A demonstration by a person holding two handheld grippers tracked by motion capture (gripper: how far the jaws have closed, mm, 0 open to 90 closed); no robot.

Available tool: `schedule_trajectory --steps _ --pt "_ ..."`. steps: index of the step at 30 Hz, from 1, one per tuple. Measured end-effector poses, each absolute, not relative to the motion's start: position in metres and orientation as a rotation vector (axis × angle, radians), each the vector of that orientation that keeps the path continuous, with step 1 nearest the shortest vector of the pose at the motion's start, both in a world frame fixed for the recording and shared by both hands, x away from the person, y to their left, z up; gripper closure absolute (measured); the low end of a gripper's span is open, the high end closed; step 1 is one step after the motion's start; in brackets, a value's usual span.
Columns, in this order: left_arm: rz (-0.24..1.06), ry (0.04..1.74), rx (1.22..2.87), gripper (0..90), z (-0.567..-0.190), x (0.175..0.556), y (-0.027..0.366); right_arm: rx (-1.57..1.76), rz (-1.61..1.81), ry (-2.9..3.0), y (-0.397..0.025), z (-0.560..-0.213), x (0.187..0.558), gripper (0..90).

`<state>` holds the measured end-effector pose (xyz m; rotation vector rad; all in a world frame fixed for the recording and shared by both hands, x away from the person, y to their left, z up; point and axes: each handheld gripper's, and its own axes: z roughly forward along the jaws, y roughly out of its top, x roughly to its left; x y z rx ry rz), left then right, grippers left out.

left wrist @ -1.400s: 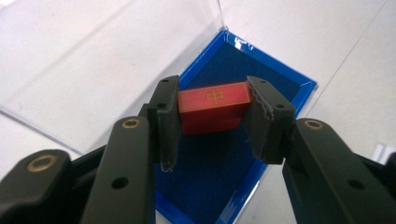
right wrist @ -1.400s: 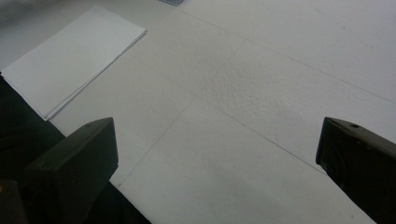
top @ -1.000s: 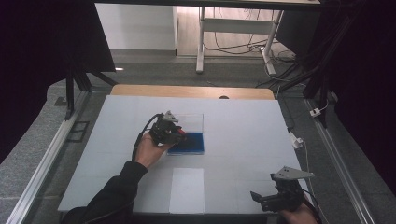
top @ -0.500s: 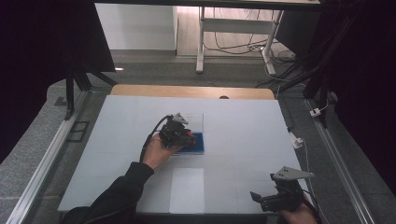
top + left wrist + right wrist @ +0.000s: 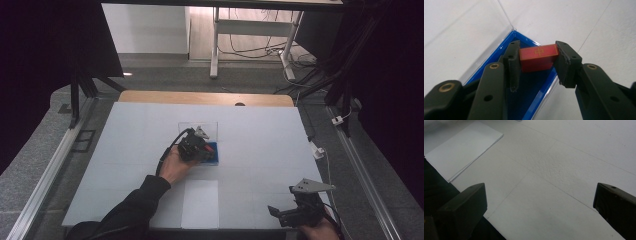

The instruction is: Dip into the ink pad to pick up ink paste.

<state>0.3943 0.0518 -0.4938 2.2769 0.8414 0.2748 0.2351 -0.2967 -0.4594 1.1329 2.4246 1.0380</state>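
Observation:
A red block (image 5: 537,58) with a gold character on its top face is held between the jaws of my left gripper (image 5: 537,62), just above the blue tray (image 5: 532,100) of a clear-lidded box. In the high view the left gripper (image 5: 196,145) hovers over that blue tray (image 5: 214,156) at the table's middle, with the clear lid (image 5: 212,129) standing behind it. My right gripper (image 5: 292,214) rests near the table's front right edge, jaws wide apart over bare white table (image 5: 554,170).
A flat white sheet (image 5: 201,204) lies at the table's front centre, also seen as a sheet (image 5: 464,147) in the right gripper view. A wooden strip (image 5: 205,98) runs along the far edge. Metal rails (image 5: 47,175) flank the table.
My left gripper has moved right and slightly forward, from beside the box to over its blue tray. The right gripper has stayed in place.

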Motion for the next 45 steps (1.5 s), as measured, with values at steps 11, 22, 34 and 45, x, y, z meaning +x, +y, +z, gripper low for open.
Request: schedule_trajectory --steps 11,22,34,45 --pt "0.281 0.857 2.264 58.2 -0.5 0.392 0.053 1.127 1.028 2.429 -0.296 -0.46 0.235 0.0" --pt "0.324 0.862 2.302 58.5 -0.499 0.389 0.046 1.129 1.014 2.436 -0.295 -0.46 0.235 0.0" --pt "0.35 0.865 2.316 58.4 -0.498 0.388 0.043 1.129 1.013 2.438 -0.295 -0.46 0.235 0.0" --pt "0.254 0.838 2.264 58.0 -0.499 0.396 0.056 1.123 1.02 2.439 -0.295 -0.46 0.235 0.0"
